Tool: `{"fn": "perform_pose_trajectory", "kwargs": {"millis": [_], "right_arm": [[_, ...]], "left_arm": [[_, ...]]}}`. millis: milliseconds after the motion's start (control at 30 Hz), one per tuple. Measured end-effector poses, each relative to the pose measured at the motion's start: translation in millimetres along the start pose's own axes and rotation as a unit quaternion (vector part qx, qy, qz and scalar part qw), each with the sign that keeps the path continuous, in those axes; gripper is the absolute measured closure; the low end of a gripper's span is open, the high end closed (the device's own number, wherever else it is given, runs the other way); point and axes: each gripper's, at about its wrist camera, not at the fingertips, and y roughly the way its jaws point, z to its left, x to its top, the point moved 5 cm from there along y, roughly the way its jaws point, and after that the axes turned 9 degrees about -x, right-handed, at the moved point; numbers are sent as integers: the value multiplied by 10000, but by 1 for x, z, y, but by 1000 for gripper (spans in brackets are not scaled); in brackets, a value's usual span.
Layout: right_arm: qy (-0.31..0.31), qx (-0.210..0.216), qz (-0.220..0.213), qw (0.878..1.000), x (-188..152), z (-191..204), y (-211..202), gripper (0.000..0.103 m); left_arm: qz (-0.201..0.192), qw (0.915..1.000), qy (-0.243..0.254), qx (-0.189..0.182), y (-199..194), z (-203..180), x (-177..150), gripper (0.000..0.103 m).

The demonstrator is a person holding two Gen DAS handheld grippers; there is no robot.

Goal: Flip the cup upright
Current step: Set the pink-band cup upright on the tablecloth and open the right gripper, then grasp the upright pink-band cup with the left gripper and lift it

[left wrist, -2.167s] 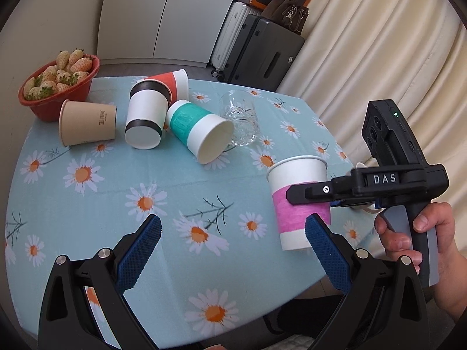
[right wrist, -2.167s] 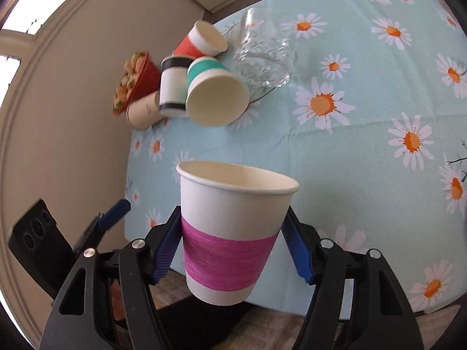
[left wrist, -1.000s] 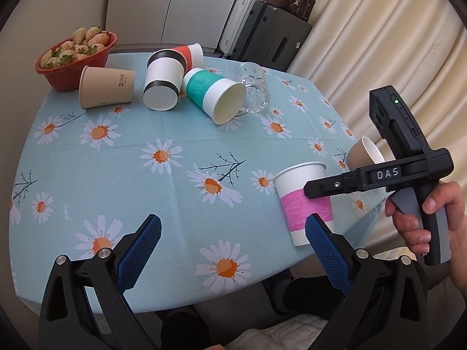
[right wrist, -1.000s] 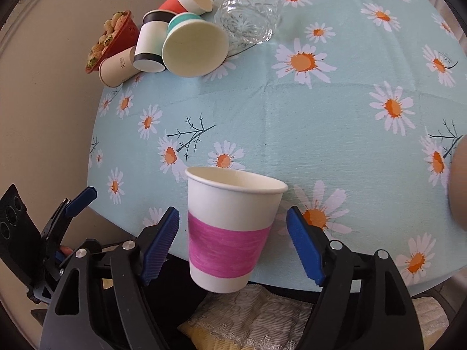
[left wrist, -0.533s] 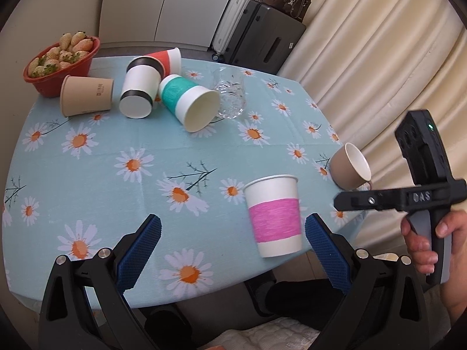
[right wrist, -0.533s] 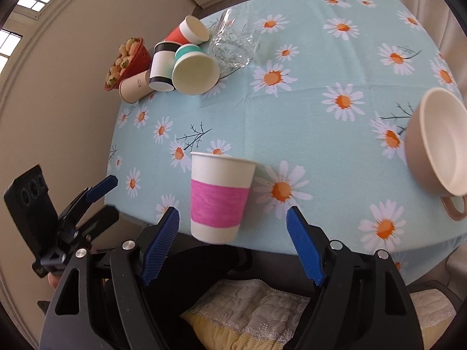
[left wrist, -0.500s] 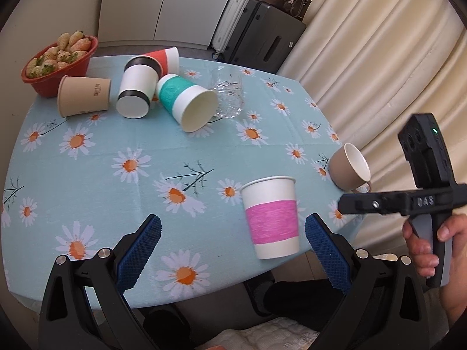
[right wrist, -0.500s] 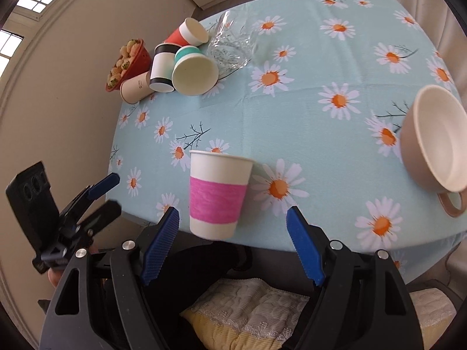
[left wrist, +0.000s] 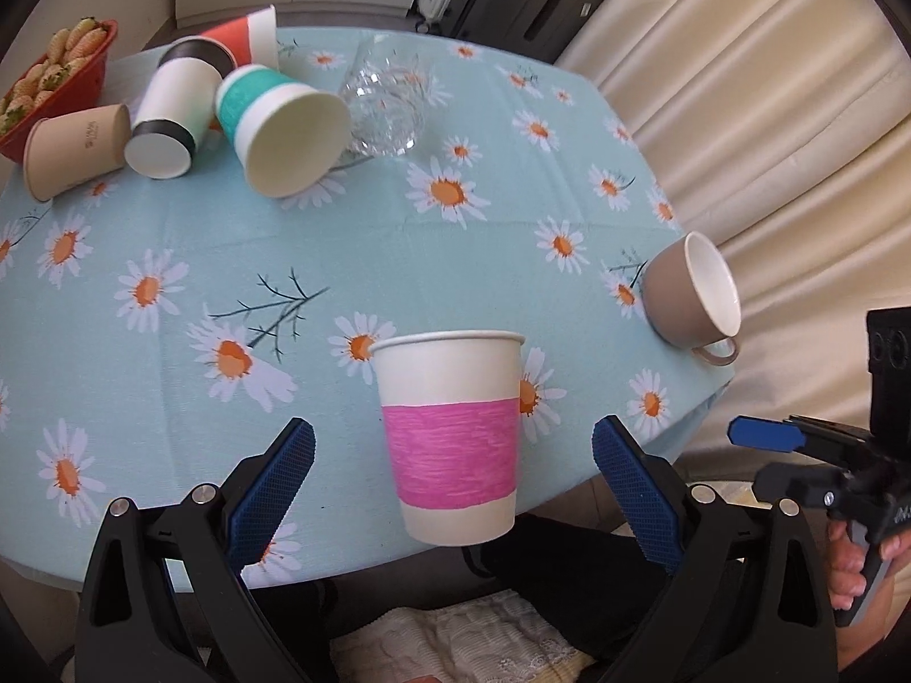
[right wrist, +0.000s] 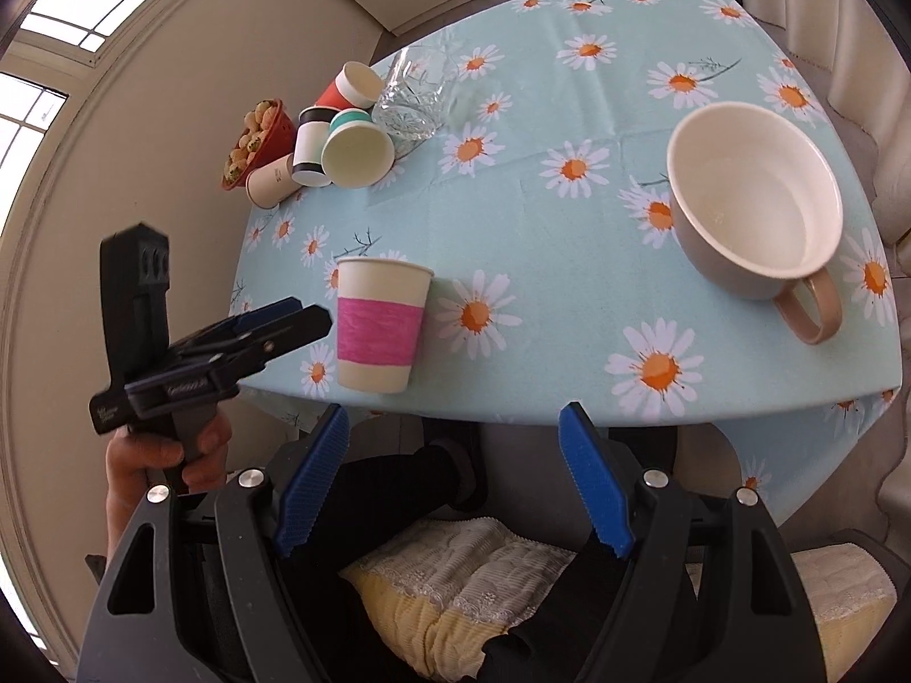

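A white paper cup with a pink band [left wrist: 452, 435] stands upright near the table's front edge; it also shows in the right wrist view [right wrist: 378, 325]. My left gripper [left wrist: 455, 492] is open, its blue pads either side of the cup and a little nearer than it, not touching. My right gripper [right wrist: 452, 484] is open and empty, pulled back off the table edge. The left gripper [right wrist: 284, 316] shows in the right wrist view just left of the cup. The right gripper [left wrist: 766, 437] shows at the far right of the left wrist view.
A tan mug [left wrist: 692, 293] lies tilted at the right table edge [right wrist: 757, 216]. At the back lie a teal cup [left wrist: 282, 125], a black-banded cup [left wrist: 176, 108], a kraft cup [left wrist: 77, 148], a red cup [left wrist: 245, 34], a glass [left wrist: 390, 105], and a red fruit bowl [left wrist: 54, 85].
The right gripper has let go of the pink cup and drawn back to the right, off the table. The left gripper has moved in so the cup stands between its open pads.
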Motion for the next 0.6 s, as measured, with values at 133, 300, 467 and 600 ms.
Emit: {"fn": "perform_pose_trajectory", "kwargs": {"millis": [133,300,467,600], "right_arm": [[104,162,218,9996,-10,-7,13,27],[-2,236,273,9994,-16,-7,21,27],[-27,318,320,9990,-17,-7,25,27],[-5,366,333,9988,-18,-9,27,28]], "left_arm": [[221,9997,-84,57,20,-1,3,20],[368,9989,-164,240,36,2,6,25],[480,9976,-256,420,47,7,9,37],[466,9976,-250,438,47,7,10,38]]}}
